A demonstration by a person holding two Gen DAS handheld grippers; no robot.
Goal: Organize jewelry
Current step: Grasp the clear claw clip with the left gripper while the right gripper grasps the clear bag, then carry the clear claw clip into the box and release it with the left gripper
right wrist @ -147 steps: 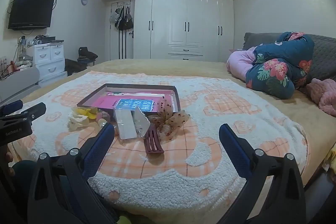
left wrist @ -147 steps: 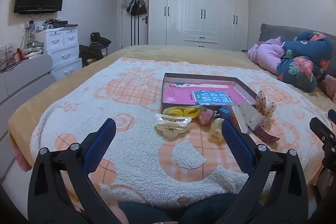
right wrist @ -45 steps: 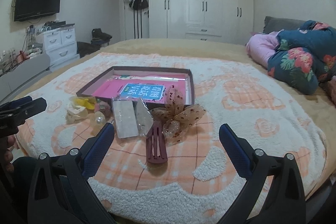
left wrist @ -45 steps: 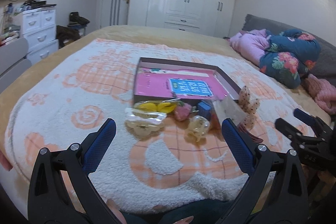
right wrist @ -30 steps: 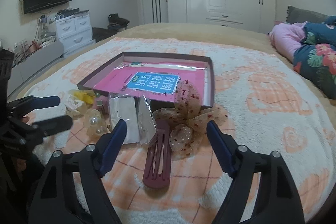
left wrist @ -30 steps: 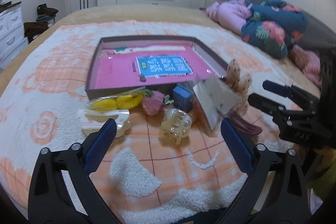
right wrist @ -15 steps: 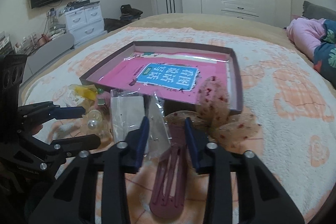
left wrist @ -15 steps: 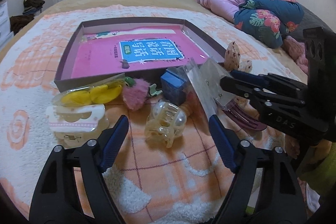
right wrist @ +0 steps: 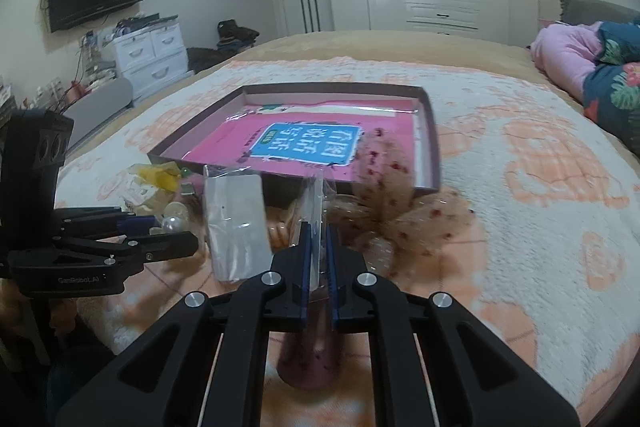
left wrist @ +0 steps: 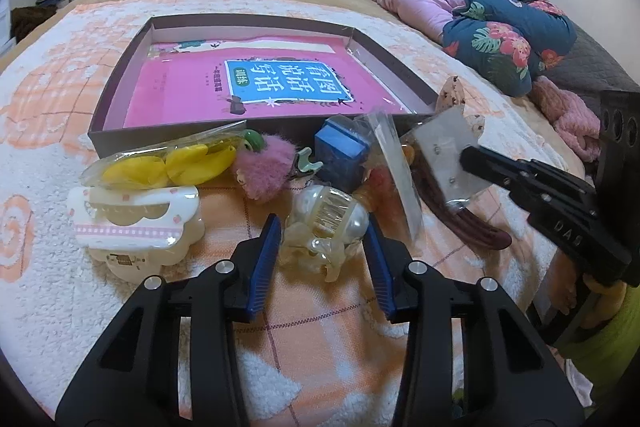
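Left tongs apart around one pearl claw clip — right tongs clamped on one clear packet; two claw clips, one box.

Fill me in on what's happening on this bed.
A person is sorting hair accessories with two handheld claws. The left claw brackets a pearly hair clip on the blanket, not yet closed on it. The right claw is pinched on a clear plastic packet. The shallow box holds only a pink book.
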